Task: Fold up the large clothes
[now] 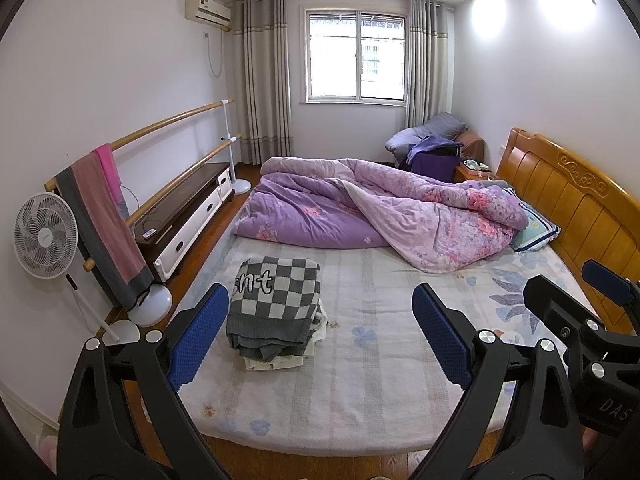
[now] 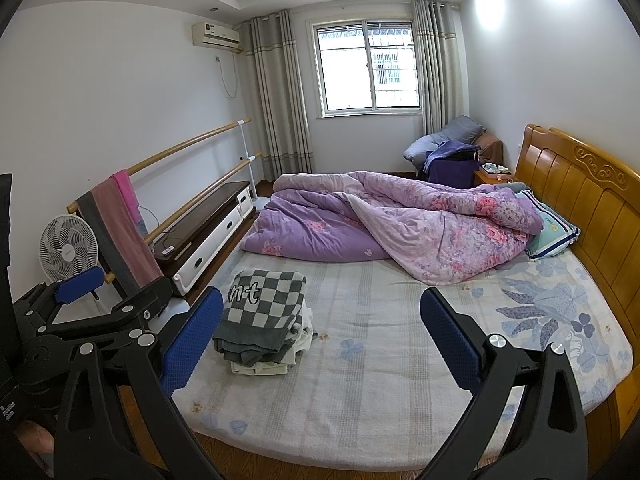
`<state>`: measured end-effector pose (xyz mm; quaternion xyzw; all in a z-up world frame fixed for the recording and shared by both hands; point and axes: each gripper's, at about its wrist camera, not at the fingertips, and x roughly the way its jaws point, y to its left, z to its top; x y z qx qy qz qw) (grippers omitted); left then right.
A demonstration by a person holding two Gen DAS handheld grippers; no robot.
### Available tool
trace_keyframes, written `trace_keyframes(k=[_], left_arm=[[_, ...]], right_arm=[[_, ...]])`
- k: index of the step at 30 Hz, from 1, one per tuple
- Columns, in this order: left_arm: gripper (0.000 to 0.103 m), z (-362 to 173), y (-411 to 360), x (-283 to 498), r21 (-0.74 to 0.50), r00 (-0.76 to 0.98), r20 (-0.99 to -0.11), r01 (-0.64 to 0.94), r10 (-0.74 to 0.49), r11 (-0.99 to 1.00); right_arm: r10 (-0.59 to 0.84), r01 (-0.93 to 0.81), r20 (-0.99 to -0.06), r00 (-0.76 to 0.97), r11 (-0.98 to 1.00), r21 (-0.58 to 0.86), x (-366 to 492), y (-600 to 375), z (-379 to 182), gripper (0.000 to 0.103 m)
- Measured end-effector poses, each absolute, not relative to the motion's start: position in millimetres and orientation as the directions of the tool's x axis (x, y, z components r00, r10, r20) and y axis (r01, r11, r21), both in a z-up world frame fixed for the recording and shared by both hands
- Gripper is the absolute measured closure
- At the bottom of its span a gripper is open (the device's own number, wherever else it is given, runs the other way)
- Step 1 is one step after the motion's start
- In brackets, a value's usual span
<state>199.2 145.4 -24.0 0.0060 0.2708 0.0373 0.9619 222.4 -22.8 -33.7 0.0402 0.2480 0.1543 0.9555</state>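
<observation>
Both the left gripper [image 1: 318, 336] and right gripper [image 2: 322, 340] hang spread and empty above the bed [image 1: 380, 380]; the folded checkered garment [image 1: 274, 300] tops a near-left stack, so folding looks finished, or another garment must be fetched

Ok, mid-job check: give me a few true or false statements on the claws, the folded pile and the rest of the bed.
1. Both claws are open and hold nothing. True: the left claw and right claw gape over the mattress.
2. The grey and white checked knit garment lies unfolded across the bed. False: it sits folded on top of a small pile of pale clothes.
3. The purple floral quilt is bunched at the far side of the bed. True.
4. The white standing fan stands on the mattress. False: it stands on the floor beside the bed.
</observation>
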Motion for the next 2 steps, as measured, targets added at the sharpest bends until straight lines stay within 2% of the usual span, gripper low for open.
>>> trace_keyframes(k=[2], left_arm=[[0.009,-25.9,149.8,197.1,0.021,0.849,-0.524,-0.061,0.063,0.998]], right_arm=[[0.306,-0.269,-0.463,0.832,0.952,0.145,223.2,-22.8,-33.1,0.008]])
